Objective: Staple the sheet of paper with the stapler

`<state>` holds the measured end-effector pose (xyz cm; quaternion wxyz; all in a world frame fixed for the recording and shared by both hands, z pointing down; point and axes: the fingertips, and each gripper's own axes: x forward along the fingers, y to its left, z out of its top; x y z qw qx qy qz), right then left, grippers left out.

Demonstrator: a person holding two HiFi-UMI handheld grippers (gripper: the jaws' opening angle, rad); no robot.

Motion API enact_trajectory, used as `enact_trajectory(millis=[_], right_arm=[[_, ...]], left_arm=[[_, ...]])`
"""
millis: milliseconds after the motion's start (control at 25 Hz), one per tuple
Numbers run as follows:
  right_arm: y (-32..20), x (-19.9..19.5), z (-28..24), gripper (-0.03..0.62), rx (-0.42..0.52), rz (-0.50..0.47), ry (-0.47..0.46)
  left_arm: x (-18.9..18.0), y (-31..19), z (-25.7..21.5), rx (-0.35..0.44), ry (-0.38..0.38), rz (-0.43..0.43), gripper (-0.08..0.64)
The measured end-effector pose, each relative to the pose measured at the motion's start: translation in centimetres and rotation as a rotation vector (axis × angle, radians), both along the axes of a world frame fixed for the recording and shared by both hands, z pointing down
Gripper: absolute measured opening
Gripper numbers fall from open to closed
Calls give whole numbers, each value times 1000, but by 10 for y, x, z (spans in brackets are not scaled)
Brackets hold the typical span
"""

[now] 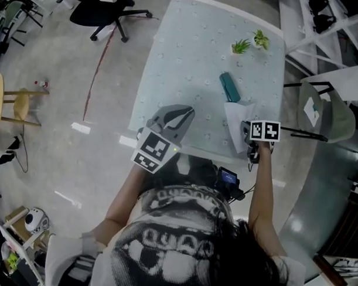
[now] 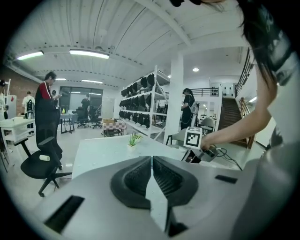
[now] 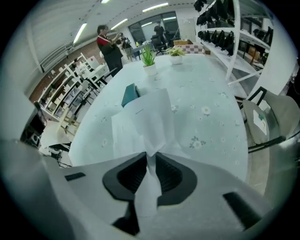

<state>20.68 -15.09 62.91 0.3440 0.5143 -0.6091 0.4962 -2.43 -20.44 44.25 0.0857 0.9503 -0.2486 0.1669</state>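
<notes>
A white sheet of paper hangs over the near right part of the table, bent upward. My right gripper is shut on its near edge, and the paper fans out from between the pads. In the head view this gripper sits under its marker cube at the table's near edge. A teal stapler lies just beyond the sheet, also seen as the stapler in the right gripper view. My left gripper hovers over the table's near left edge, jaws together with nothing between them.
The table wears a pale flowered cloth. Two small potted plants stand at its far end. A grey chair stands to the right, a black office chair far left. People stand in the background.
</notes>
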Motion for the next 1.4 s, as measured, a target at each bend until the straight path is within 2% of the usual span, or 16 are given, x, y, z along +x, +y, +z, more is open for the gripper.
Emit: enact_trajectory(millis=[280,560,720,800,880,1000,1080,1160,1280,1360,1400], right_arm=[[-3,-11,4,61,-174,-113,-37],[5,-9,10,58,-336,-114,-101],[-5,-5,9,60,-369,-92,-139],[-13,-6,8,70,-342,-87,-142],[-22,-5,7,79,-270,-85,-115],[-29,-6,3,179,-146,-97,-77],[-30,-7,-2,189,-76,-114,-38],[-35,-4,-10,189,14,-135,41],[-54,0,-18,210,154,-193,147],[-67,-3,-19,237,216,-273,149],[-72,-7,-17,244,232,-320,121]], left_arm=[[-4,-1,0,-5,23,-1,11],[-15,-7,-1,-3,46,-35,11],[-19,-10,0,-3,51,-51,10],[-19,-10,0,-4,50,-54,10],[-19,-9,-1,-4,49,-53,11],[-18,-8,-1,-6,46,-48,9],[-19,-9,1,-10,40,-47,11],[-21,-9,3,-14,32,-46,11],[-21,-11,7,-20,22,-44,10],[-17,-11,9,-24,16,-41,10],[-14,-11,10,-25,12,-37,10]])
